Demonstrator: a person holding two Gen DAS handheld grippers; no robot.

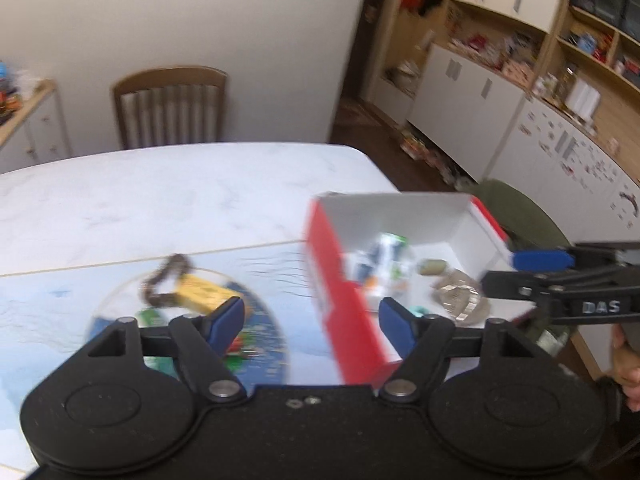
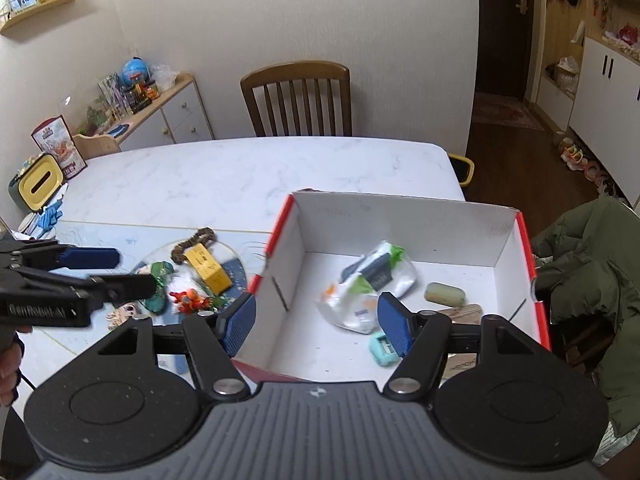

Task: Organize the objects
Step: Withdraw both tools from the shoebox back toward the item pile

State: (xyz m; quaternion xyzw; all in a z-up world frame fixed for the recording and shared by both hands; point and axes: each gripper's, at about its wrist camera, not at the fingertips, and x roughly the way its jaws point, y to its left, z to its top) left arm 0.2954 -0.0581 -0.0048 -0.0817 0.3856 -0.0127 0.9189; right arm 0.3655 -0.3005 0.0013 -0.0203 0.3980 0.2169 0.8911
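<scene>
Hovering, both wide open, gripping nothing: left gripper (image 1: 311,314) lower centre, right gripper (image 2: 316,320) over red-white box (image 2: 404,216); yellow block (image 2: 208,268) lying centre-left w/ bead bracelet (image 2: 196,240).

One open red cardboard box with a white inside (image 2: 400,216) sits on one white marble-patterned desk (image 2: 224,176). Four things lie inside the box: one white plastic packet with green and dark print (image 2: 372,280), one olive oval bar (image 2: 444,294), one small turquoise block (image 2: 382,347), and one silvery crinkled wrapper (image 1: 464,298). Outside the box lie one yellow rectangular block (image 2: 208,268) and one brown beaded bracelet (image 2: 192,242). One wooden slat-backed chair (image 2: 298,98) stands behind.
</scene>
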